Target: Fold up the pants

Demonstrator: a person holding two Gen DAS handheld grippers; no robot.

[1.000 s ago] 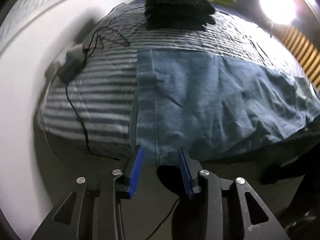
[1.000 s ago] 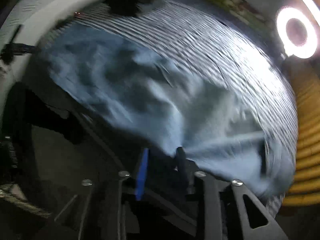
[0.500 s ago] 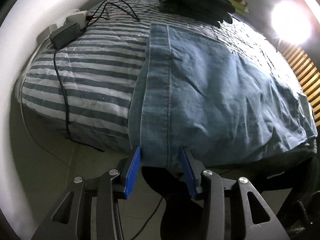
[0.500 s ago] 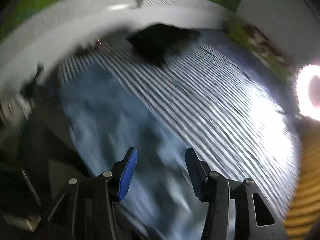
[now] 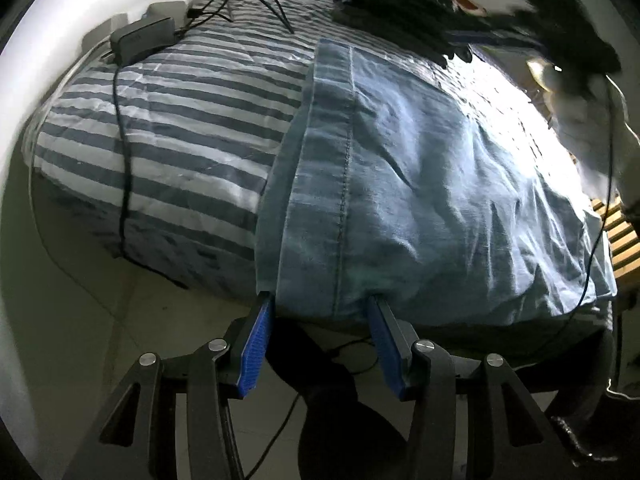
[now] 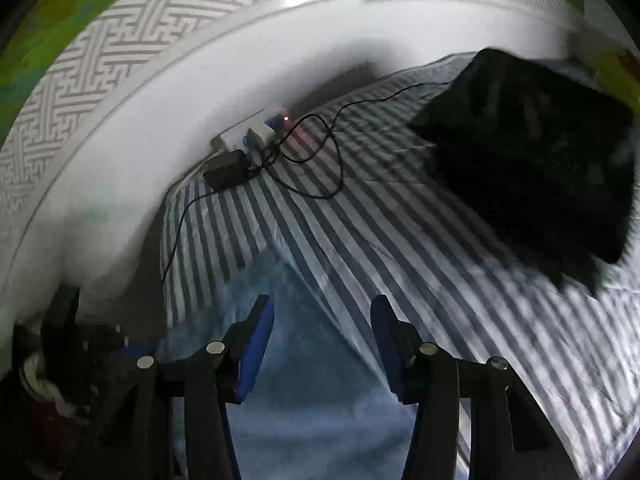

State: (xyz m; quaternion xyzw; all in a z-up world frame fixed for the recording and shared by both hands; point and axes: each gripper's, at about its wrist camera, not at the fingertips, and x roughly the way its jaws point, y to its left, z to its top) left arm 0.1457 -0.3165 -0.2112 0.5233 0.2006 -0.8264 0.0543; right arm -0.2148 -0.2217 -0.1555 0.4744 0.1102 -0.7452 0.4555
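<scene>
Pants (image 5: 400,184) of blue denim fill the middle of the left wrist view, spread flat on the striped bed (image 5: 180,128), hem edge hanging at the lower centre. The left gripper (image 5: 320,304) has its fingers (image 5: 256,344) apart and opening, the hem between them, unpressed. A black adapter (image 5: 142,38) sits upper left, dark folded clothes (image 5: 404,4) top centre. No writing is legible.

Right wrist view, blurred: the right gripper (image 6: 322,308) has its fingers apart above the pants (image 6: 320,400) at lower centre; dark clothes (image 6: 532,160) right.
</scene>
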